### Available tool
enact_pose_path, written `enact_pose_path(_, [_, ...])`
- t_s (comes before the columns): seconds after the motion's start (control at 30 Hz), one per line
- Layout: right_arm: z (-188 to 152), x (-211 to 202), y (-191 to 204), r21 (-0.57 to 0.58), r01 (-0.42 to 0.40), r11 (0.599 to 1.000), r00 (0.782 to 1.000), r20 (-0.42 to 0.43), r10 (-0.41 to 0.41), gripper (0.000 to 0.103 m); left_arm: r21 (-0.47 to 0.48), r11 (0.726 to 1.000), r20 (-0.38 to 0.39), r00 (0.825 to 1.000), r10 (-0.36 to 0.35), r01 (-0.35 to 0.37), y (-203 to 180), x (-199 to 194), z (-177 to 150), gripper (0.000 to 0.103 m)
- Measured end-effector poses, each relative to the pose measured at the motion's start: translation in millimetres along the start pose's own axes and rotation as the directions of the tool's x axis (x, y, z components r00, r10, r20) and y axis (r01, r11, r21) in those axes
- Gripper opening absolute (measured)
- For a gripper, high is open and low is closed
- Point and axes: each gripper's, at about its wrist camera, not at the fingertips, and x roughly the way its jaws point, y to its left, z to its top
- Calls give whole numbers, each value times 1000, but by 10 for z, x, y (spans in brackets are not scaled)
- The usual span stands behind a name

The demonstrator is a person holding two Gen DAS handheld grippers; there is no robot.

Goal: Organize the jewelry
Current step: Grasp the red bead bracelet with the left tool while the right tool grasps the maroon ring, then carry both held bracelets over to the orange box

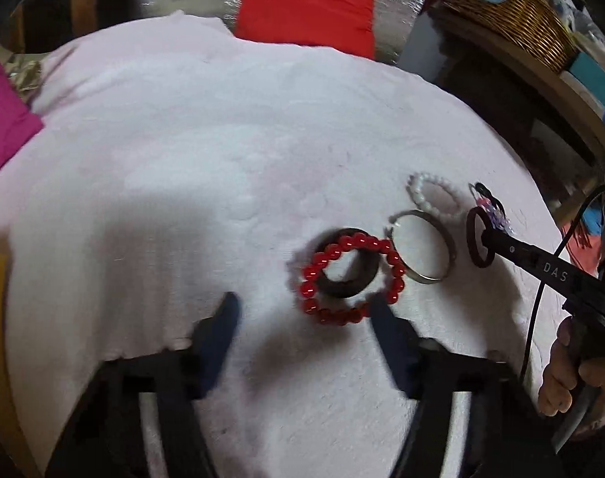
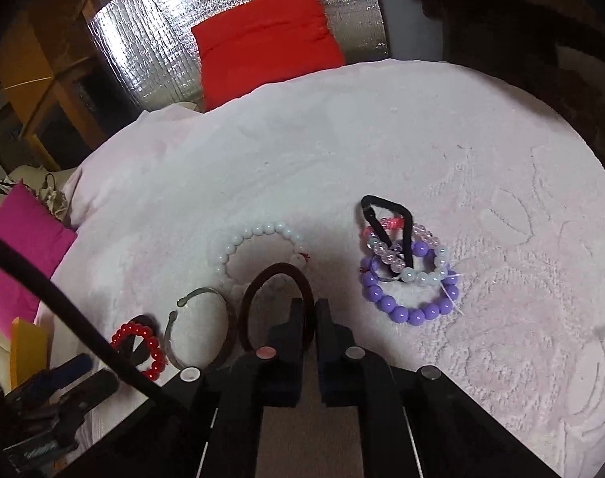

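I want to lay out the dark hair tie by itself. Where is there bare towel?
Bare towel runs between the red cushion and the white bead bracelet, and right of the purple bead bracelet. Crowded: the near-left row around the metal bangle.

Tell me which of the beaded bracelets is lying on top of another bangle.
The red beaded bracelet: it rests across a dark wooden bangle. The white beaded bracelet lies flat on the towel, and the purple one sits tangled with a black hair tie.
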Motion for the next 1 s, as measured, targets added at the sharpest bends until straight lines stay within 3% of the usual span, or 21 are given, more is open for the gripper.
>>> enact_pose_path(0.13, [-24, -41, -47, 6, -17, 1000, 1000, -5, 17, 6, 6, 999, 3, 999, -38, 38, -26, 52, 22, 41])
enact_pose_path(0.2, [-42, -70, -71, 2, -16, 1000, 1000, -3, 16, 6, 0, 997, -2, 997, -79, 79, -41, 50, 38, 24])
enact_pose_path(0.37, [-49, -118, -104, 9, -15, 1000, 1000, 3, 15, 6, 8, 997, 7, 997, -78, 78, -59, -6, 32, 10])
enact_pose_path(0.5, [-52, -204, -105, -2, -24, 1000, 1000, 20, 24, 6, 26, 997, 40, 996, -75, 74, -84, -105, 1, 10])
enact_pose_path(0.77, [-121, -505, 85, -70, -103, 992, 992, 72, 108, 6, 49, 998, 154, 987, -52, 45, -81, -759, -186, 10])
enact_pose_path(0.9, [-205, -638, 278, -97, -187, 978, 979, 67, 193, 6, 0, 1000, 235, 972, 0, 0, 61, -1236, -323, 10])
enact_pose_path(1.0, [-313, -763, 527, -150, -239, 959, 966, 64, 251, 6, -46, 998, 315, 948, 48, -35, 212, -1710, -462, 10])
